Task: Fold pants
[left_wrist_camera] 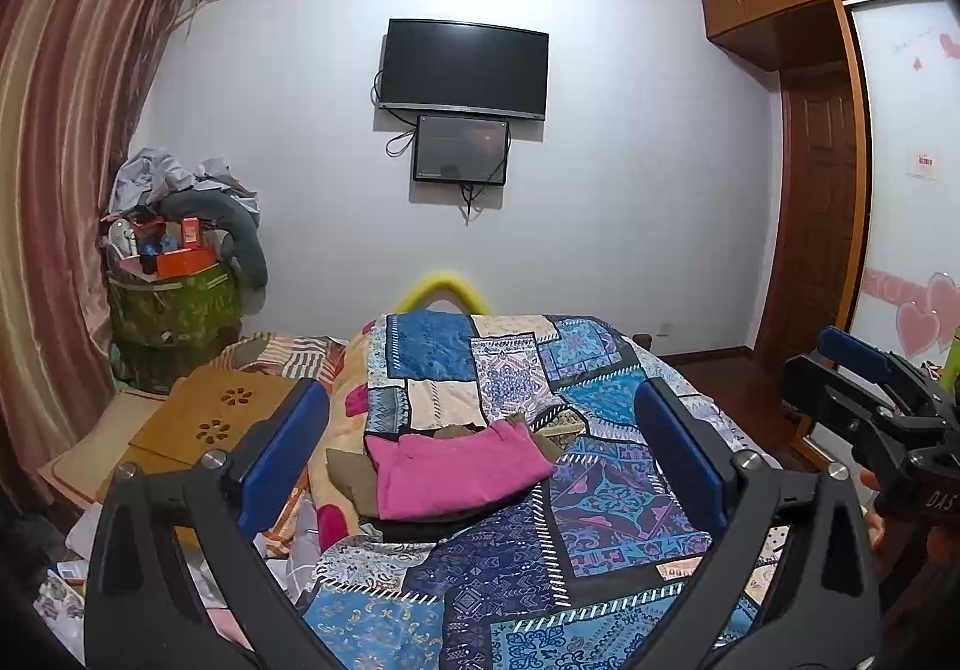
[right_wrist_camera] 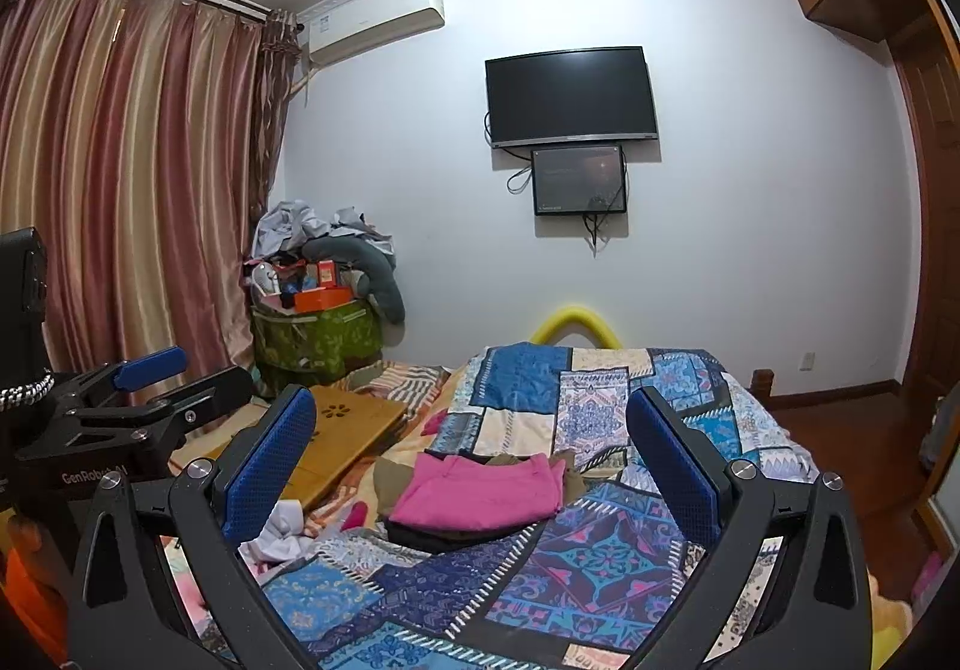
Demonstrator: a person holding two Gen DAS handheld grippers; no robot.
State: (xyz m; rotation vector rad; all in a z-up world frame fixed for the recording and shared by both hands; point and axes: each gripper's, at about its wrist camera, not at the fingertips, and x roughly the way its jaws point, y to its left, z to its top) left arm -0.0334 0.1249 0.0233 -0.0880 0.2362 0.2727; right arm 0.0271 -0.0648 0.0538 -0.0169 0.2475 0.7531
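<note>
While both grippers' fingers (left_wrist_camera: 282, 451) (right_wrist_camera: 675, 454) gape empty, folded pink pants (right_wrist_camera: 480, 493) top a stack beside a wooden tray (right_wrist_camera: 351, 433).

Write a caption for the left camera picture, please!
Open left gripper hovers above folded pink pants on the patchwork quilt.

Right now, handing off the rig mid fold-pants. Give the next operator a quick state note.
Left gripper: open, empty, held above the bed.
Right gripper: open, empty, alongside the left at similar height.
Pink pants: already folded, lying on top of a small stack of darker folded clothes on the patchwork quilt, ahead of both grippers.
Done: the pink pair looks finished and stacked.
Left: can't tell if more pants wait. A white crumpled garment lies left of the stack; the heap on the green bin by the curtain is unsorted. Check those before picking the next item.
</note>
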